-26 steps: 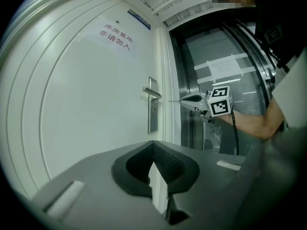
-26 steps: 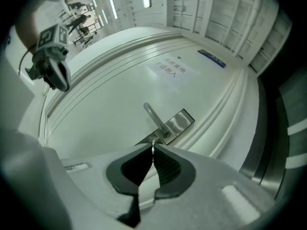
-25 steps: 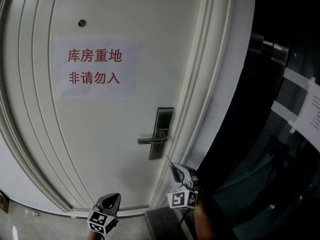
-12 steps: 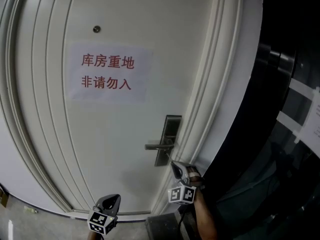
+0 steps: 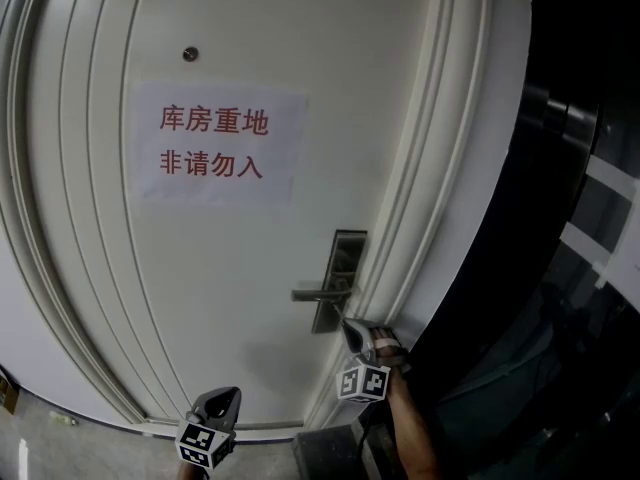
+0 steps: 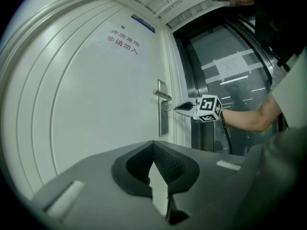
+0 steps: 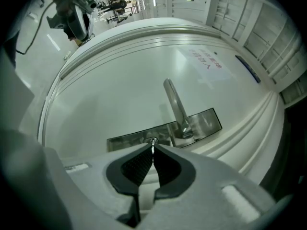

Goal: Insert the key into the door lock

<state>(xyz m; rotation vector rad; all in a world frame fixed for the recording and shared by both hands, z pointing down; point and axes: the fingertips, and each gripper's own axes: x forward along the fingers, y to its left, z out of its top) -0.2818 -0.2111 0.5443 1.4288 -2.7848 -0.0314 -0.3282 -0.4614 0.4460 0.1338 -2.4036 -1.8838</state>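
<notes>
Nearest, the left gripper has its jaws together with nothing between them. In the head view it is cut off by the bottom edge, so little beyond its marker cube shows. The right gripper is clamped on the key, a thin metal blade whose head is hidden between the pads. Only the right gripper view shows the blade's tip at the round keyhole in the lock plate; whether it has entered cannot be told. In the head view the key is too small to make out. The left gripper view gives the side-on sight: the blade is level and meets the plate beneath the lever handle, with a forearm behind. Farther up, the white door carries a paper sign and a peephole. Dark glass panels stand to the right.
</notes>
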